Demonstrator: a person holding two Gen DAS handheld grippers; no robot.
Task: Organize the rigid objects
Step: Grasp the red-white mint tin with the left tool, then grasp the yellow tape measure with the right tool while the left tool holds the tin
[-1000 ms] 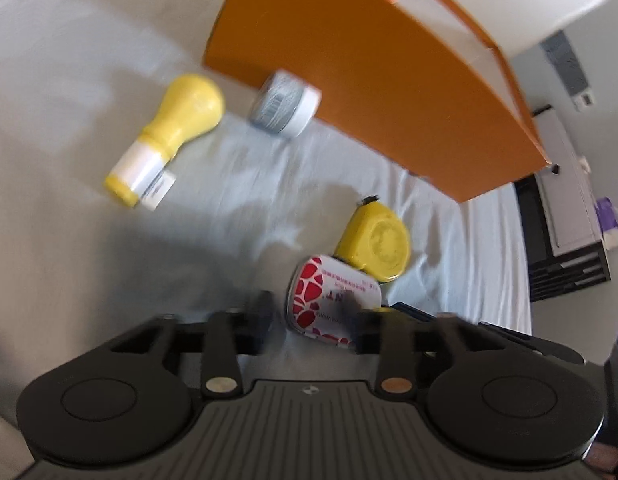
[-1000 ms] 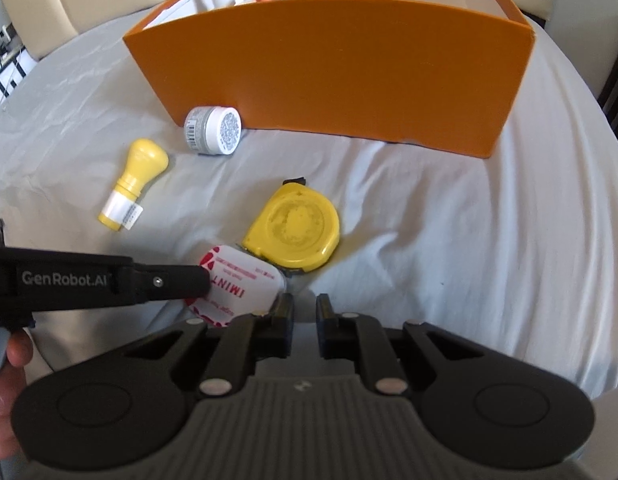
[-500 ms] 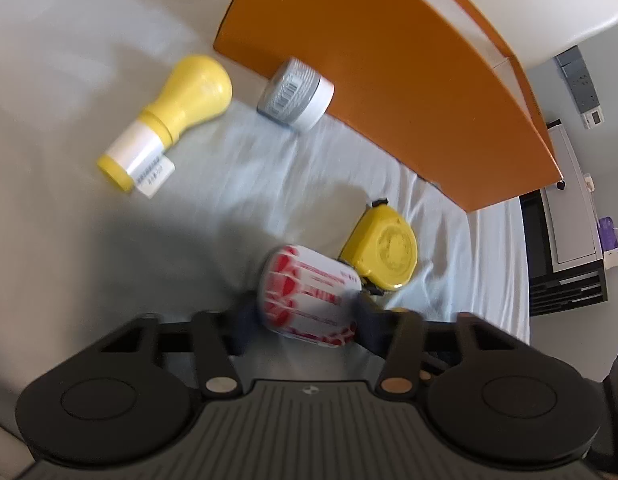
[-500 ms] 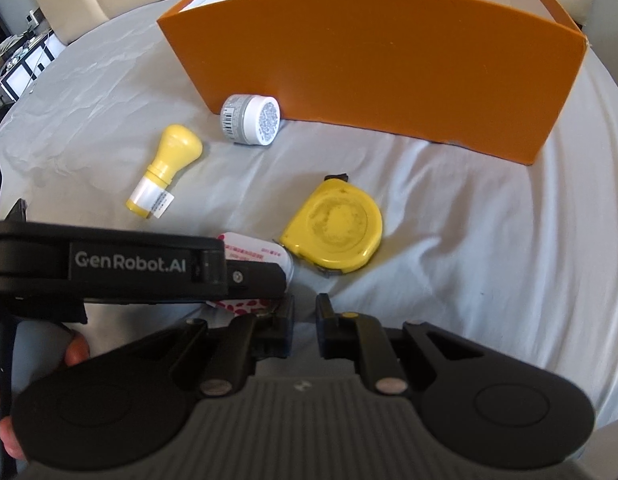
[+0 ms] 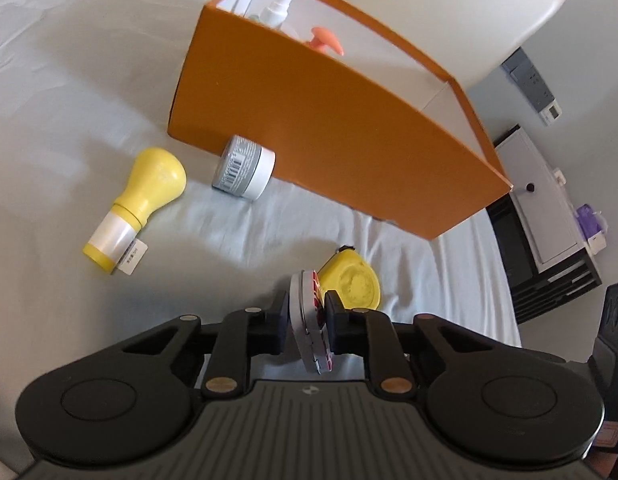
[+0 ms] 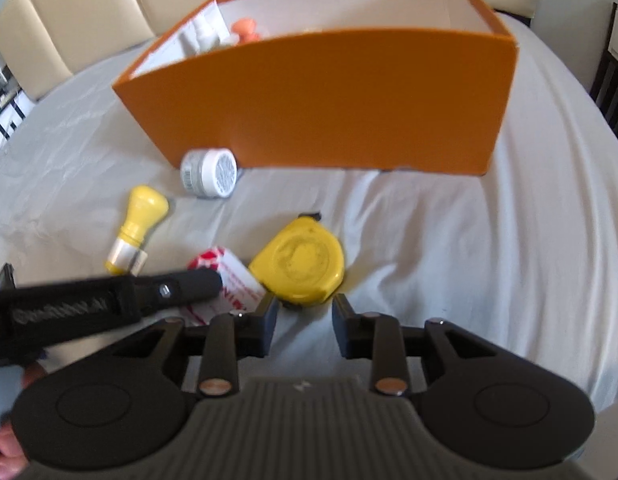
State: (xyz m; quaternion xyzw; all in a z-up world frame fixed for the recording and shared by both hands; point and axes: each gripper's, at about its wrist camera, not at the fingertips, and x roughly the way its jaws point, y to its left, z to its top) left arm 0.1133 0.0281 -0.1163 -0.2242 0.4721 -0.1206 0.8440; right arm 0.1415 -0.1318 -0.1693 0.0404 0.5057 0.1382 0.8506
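My left gripper (image 5: 307, 314) is shut on a flat red-and-white tin (image 5: 311, 320), held on edge between the pads; the same tin (image 6: 229, 284) shows under the left gripper's finger in the right wrist view. A yellow tape measure (image 6: 299, 266) lies just beyond my right gripper (image 6: 305, 314), whose jaws are opening with nothing between them. The tape measure (image 5: 351, 282) also lies right behind the held tin. A yellow bulb-shaped bottle (image 5: 139, 204) and a grey-and-white jar (image 5: 245, 168) lie on the white sheet before the orange box (image 5: 329, 136).
The orange box (image 6: 329, 104) holds a white spray bottle (image 5: 275, 10) and a coral-coloured item (image 5: 325, 42). Cream cushions (image 6: 81, 12) stand behind it. A white cabinet and dark shelf (image 5: 545, 216) sit off the sheet's right edge. A hand (image 6: 7, 444) grips the left tool.
The left jaws have closed on the red-and-white tin, which turned from lying flat to standing on edge. The right jaws, shut before, now stand apart. The box looks nearer in both views.
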